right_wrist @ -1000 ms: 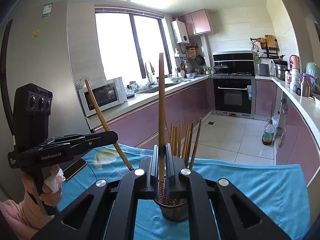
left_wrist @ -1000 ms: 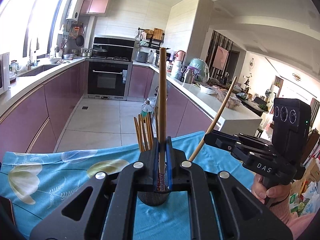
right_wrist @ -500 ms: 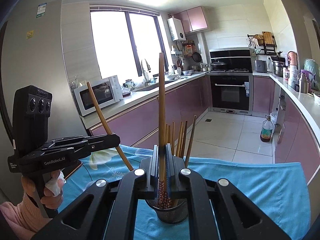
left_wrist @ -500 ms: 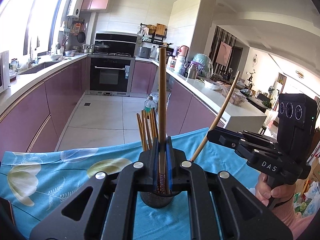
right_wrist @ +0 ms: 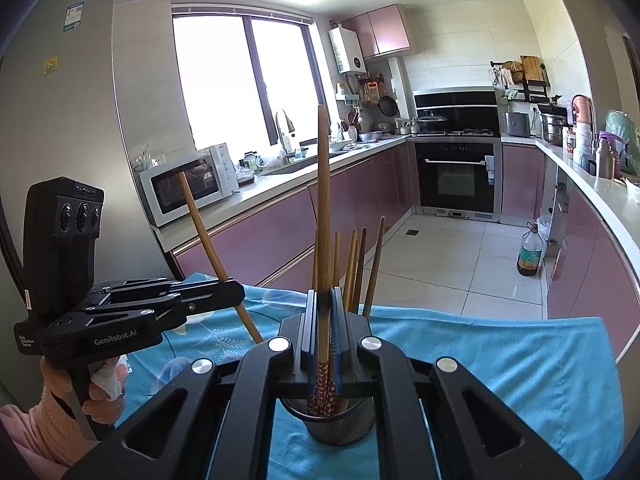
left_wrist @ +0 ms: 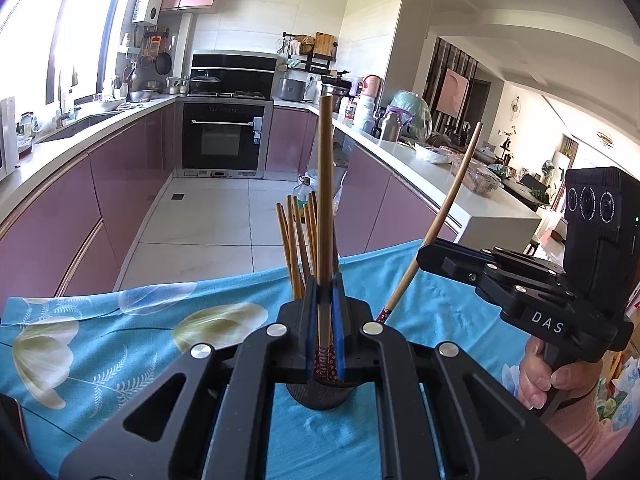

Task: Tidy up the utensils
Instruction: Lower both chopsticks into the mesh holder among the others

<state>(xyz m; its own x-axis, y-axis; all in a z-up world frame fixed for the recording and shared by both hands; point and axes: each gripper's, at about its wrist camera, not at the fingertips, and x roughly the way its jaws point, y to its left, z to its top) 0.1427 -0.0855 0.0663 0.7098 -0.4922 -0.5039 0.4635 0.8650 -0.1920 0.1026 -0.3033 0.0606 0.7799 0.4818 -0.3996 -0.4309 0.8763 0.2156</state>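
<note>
Left wrist view: left gripper [left_wrist: 325, 320] clamped on one upright chopstick [left_wrist: 325, 200], directly above the mesh holder [left_wrist: 320, 394] on the blue cloth [left_wrist: 100, 344].

Right wrist view: right gripper [right_wrist: 324, 320] clamped on a second chopstick [right_wrist: 323, 216] over the same holder of chopsticks.

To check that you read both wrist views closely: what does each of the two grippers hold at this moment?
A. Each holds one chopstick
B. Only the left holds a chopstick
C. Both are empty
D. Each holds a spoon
A: the left gripper is shut on an upright chopstick, and the right gripper is shut on another chopstick, above the mesh holder.
</note>
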